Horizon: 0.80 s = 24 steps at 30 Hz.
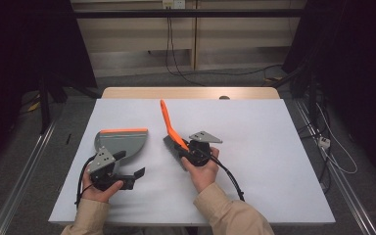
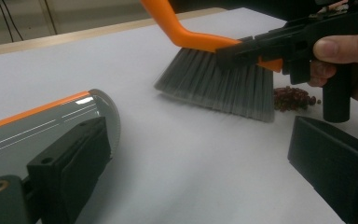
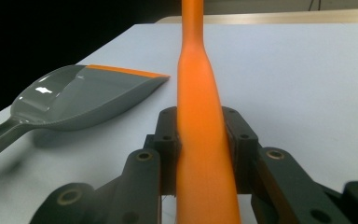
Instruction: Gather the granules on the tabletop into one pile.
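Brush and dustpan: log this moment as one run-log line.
right gripper: shut on brush handle | bristles on table beside red bits | left gripper: open, behind dustpan | bits not in dustpan

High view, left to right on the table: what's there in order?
Left tool → grey dustpan with orange edge → orange-handled brush → right tool, shut on the brush's handle.

Orange-handled brush (image 1: 169,128) with grey bristles, grey dustpan (image 1: 122,142) edged orange, dark red beans (image 2: 292,98)
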Motion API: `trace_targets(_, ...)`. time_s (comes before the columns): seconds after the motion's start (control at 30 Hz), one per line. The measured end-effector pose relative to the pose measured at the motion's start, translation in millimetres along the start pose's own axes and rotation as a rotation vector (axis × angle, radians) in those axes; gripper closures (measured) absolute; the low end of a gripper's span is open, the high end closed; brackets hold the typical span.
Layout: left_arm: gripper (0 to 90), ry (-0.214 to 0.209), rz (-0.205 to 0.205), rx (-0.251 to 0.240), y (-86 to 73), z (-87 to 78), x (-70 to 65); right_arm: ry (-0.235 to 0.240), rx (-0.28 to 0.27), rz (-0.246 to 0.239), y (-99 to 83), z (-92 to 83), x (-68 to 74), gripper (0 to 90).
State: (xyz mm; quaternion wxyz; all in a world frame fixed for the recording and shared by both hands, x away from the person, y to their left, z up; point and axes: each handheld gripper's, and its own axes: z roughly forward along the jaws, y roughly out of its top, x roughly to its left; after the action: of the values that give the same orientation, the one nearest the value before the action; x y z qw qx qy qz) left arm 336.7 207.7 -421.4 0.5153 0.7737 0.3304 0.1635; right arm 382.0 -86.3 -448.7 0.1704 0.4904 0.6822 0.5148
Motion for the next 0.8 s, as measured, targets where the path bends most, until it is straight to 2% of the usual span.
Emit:
trace_targets(0.23,5.6,0.000,0.001,-0.002,1.0,0.2,-2.2,-0.040,0.021,0.027,-2.4,-16.2,-9.5,71.4)
trace_targets(0.5,5.6,-0.001,0.002,0.000,1.6,0.7,-3.7,-0.068,0.020,0.049,-6.0,-29.1,-12.2,71.4)
trace_targets(0.8,5.6,-0.004,0.008,-0.002,2.1,0.3,-4.0,-0.085,0.026,0.038,-8.7,-39.2,-15.9,71.4)
